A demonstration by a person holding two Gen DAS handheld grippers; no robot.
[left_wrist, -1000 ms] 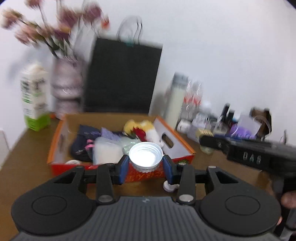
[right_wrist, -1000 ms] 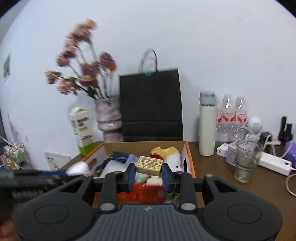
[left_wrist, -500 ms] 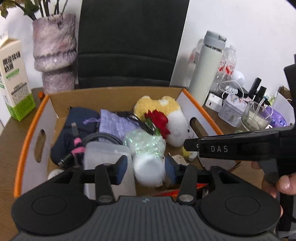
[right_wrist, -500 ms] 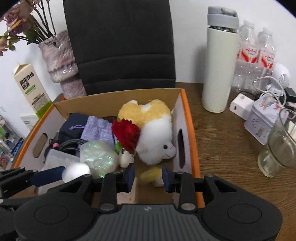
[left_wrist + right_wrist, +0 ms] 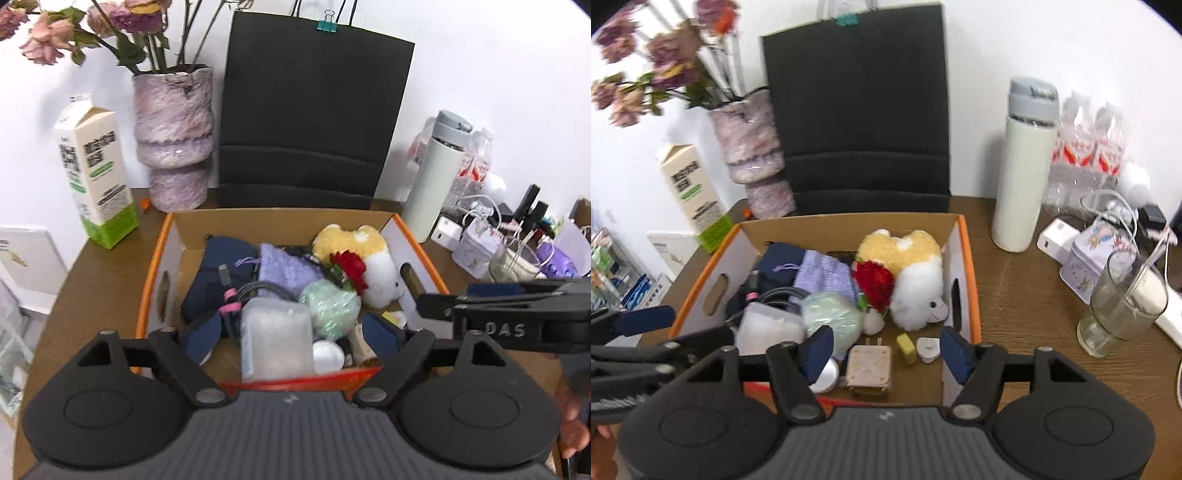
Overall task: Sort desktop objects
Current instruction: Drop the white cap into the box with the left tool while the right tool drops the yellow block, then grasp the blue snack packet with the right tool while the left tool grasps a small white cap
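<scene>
An orange-rimmed cardboard box (image 5: 159, 266) (image 5: 971, 280) holds a plush toy (image 5: 916, 266), a red rose (image 5: 875, 280), a purple pouch (image 5: 284, 269), a frosted plastic case (image 5: 275, 339) and a green bubble wrap ball (image 5: 330, 302). A white jar (image 5: 327, 356) lies in the box near its front wall, between my left gripper's open fingers. A small tan box (image 5: 868, 369) lies at the box front. My left gripper (image 5: 293, 338) is open and empty above the box front. My right gripper (image 5: 886, 352) is open and empty above the tan box.
Behind the box stand a black paper bag (image 5: 310, 122), a pink vase with dried flowers (image 5: 173, 129) and a milk carton (image 5: 96, 173). To the right are a white thermos (image 5: 1023, 170), water bottles (image 5: 1086, 155), a glass (image 5: 1123, 306), a tin (image 5: 1089, 266) and chargers.
Both grippers have opened: the left let go of the white jar and the right let go of the tan box, which now lie in the box. Both grippers pulled back a little.
</scene>
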